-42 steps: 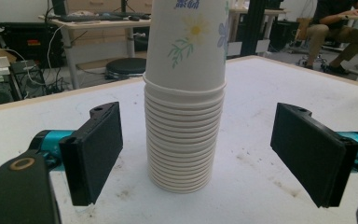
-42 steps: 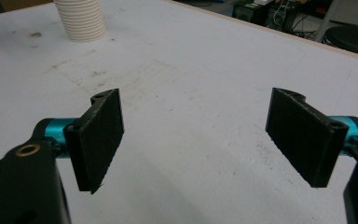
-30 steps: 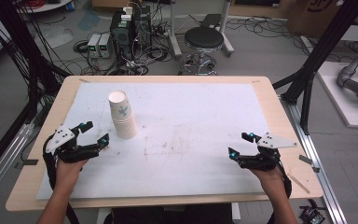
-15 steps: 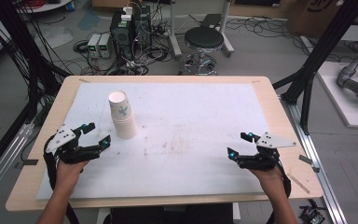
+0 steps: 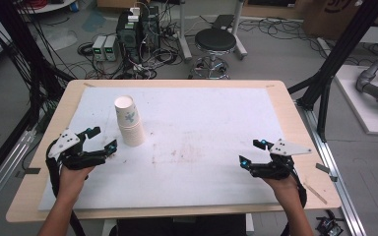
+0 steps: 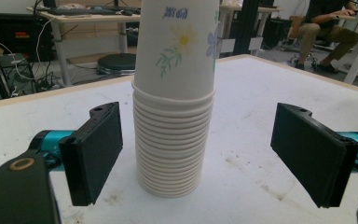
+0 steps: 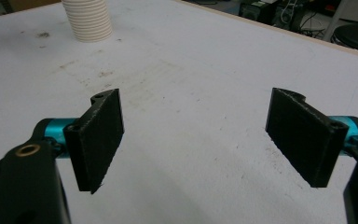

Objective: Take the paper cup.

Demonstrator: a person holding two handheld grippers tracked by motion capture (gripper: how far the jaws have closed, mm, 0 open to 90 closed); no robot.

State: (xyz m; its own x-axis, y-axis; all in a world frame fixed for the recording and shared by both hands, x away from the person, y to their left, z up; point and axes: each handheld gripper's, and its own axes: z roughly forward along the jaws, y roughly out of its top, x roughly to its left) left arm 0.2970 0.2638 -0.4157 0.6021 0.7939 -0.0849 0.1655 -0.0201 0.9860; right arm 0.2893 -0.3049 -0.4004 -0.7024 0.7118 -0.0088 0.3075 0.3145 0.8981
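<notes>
The left gripper has its jaws wide apart and has moved a little closer to the stack of paper cups than half a second ago, so that in the left gripper view the stack now stands upright between the two jaws without touching them. The right gripper, also wide open and holding nothing, has hardly moved and hovers well apart from the stack over the stained white sheet that covers the counter. The middle of the sheet is free, and beyond the far edge are a black stool and cables on the floor.
</notes>
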